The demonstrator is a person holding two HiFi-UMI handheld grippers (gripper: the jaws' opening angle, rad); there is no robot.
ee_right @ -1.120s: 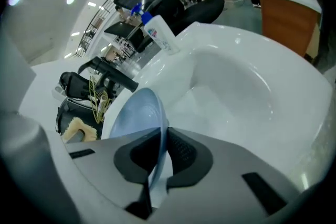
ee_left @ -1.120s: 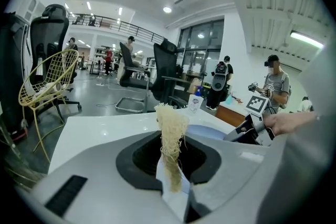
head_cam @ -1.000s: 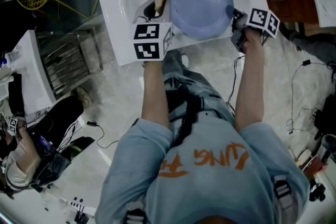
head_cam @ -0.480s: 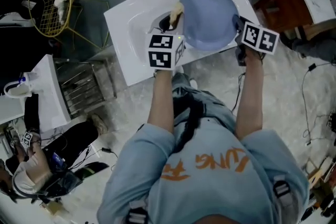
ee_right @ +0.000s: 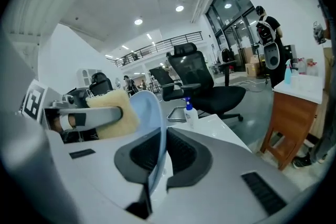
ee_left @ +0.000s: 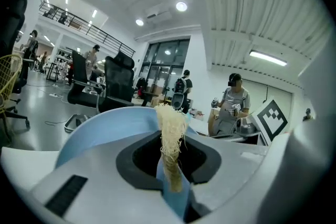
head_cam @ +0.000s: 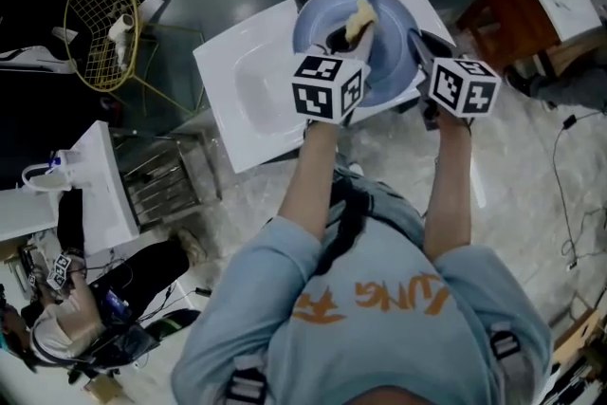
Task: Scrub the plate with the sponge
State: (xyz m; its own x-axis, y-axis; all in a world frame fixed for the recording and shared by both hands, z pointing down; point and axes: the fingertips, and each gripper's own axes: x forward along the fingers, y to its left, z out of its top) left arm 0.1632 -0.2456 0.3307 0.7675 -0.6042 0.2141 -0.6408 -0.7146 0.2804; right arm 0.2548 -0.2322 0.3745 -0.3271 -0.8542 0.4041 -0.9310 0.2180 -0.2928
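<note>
Plate (head_cam: 389,62) is gripped by its rim in the right tongs (ee_right: 153,165), above the sink (head_cam: 247,100). Left tongs (ee_left: 170,181) pinch the sponge (ee_left: 170,134) against its face; scrubbing seems just starting.

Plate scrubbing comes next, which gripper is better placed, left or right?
Left. The left gripper is shut on the sponge, held against the blue plate; the right gripper only clamps the plate's rim.

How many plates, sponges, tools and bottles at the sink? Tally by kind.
plate: 1
sponge: 1
tool: 2 (left tool, right tool)
spray bottle: 1
Total: 5
</note>
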